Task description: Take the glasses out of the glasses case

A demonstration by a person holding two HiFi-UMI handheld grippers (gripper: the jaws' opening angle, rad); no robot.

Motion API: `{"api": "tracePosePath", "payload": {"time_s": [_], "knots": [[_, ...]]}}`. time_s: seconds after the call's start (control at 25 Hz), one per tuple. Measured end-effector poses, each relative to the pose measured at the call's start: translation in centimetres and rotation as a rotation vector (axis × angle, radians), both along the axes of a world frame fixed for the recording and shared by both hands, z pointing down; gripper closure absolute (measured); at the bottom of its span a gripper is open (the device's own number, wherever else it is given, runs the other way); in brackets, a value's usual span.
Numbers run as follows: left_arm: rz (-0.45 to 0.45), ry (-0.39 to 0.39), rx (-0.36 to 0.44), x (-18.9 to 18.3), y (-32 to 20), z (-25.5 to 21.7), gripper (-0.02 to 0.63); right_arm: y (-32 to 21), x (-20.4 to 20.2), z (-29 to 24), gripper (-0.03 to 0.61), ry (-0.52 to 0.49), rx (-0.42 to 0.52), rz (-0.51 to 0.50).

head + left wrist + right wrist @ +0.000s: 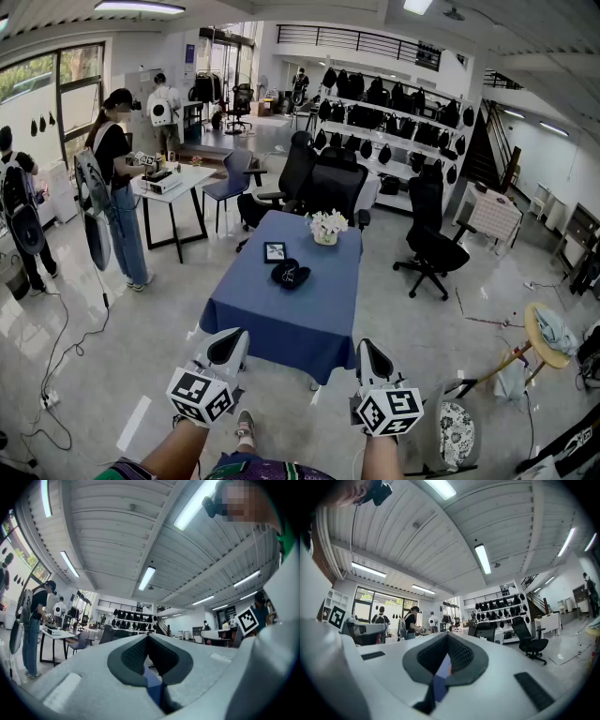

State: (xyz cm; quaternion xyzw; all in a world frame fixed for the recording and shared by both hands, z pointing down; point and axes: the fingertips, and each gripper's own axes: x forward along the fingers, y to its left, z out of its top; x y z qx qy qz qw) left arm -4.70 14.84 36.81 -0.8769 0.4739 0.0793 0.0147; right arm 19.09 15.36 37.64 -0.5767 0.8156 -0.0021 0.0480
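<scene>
Overview of the workspace from the head view. A rectangular table draped in a blue cloth stands in the middle of a large, pale-floored room. The dark, rounded glasses case lies open near the table's centre, slightly towards the far edge. A pale glint shows inside it, too small to identify as the glasses. Just beyond the case, towards the far left corner, rests a small black square frame. A bunch of white flowers in a pale pot stands at the far edge, close to the far right corner. The left gripper and the right gripper, both white with dark jaw pads, are held side by side in front of the table's near edge, well apart from the case and from each other. Each carries a cube with black-and-white square markers: left cube, right cube. In the left gripper view the ribbed dark pads meet at their tips, so the jaws are clenched with nothing between them. The right gripper view shows the same: tips together, jaws clenched and empty, with only a sliver of blue cloth visible through the gap behind the tips. Black office chairs stand beyond the table's far edge.
</scene>
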Motion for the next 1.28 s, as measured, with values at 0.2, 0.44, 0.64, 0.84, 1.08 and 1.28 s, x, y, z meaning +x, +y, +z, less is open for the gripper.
{"api": "tracePosePath", "payload": {"time_s": [0.2, 0.44, 0.64, 0.84, 1.08, 1.28], "knots": [[-0.001, 0.000, 0.002, 0.0, 0.5, -0.4, 0.598, 0.5, -0.1, -0.3, 0.580, 0.000, 0.006, 0.002], [-0.006, -0.001, 0.000, -0.1, 1.0, -0.4, 0.598, 1.0, -0.4, -0.5, 0.580, 0.027, 0.018, 0.004], [-0.005, 0.006, -0.005, -0.2, 1.0, 0.0, 0.598, 1.0, -0.7, -0.8, 0.578, 0.044, 0.053, 0.010], [-0.007, 0.009, -0.013, -0.2, 1.1, 0.4, 0.598, 0.7, -1.0, -0.2, 0.578, 0.031, 0.042, -0.009], [-0.022, 0.026, -0.020, -1.0, 0.0, 0.9, 0.598, -0.4, -1.9, 0.3, 0.578, 0.017, 0.017, -0.048], [-0.034, 0.037, -0.019, -1.6, -2.0, 0.6, 0.598, -2.3, -2.1, -0.3, 0.578, 0.025, 0.021, -0.041]]}}
